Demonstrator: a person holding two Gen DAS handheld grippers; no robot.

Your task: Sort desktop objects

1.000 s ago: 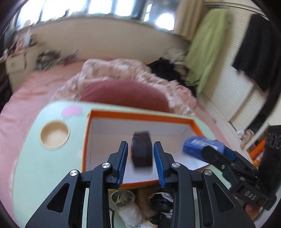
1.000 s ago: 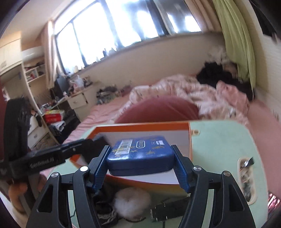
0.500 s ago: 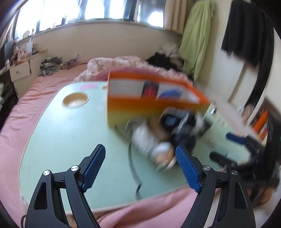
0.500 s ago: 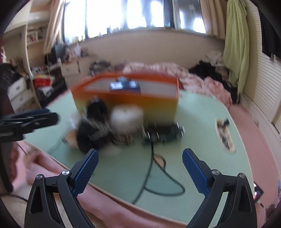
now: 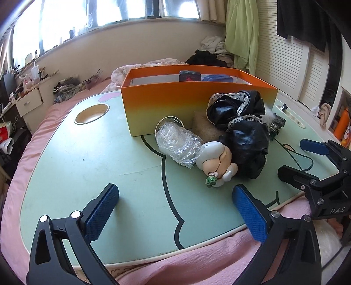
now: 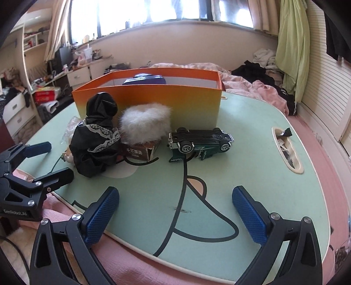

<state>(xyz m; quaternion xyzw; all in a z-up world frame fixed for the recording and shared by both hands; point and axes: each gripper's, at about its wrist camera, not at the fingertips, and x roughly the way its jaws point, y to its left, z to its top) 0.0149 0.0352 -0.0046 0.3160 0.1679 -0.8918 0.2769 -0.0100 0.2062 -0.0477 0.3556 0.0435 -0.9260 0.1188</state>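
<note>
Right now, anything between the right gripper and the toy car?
Nothing visible. The right gripper is open, with only bare table between it and the toy car. The car lies tipped over beside the small carton, in front of the orange box.

Pretty clearly a lived-in bedroom at home. A mint green lap desk point(image 5: 76, 166) with a cartoon print is set on a bed covered in pink bedding point(image 5: 33, 140). Crumpled blankets and dark clothes point(image 6: 258, 72) are piled past the desk's far edge. A wide window point(image 6: 153, 11) is seen behind, a green garment point(image 6: 291, 50) is hung at the right, and a cluttered white drawer unit point(image 6: 81, 74) is stood at the left.
</note>
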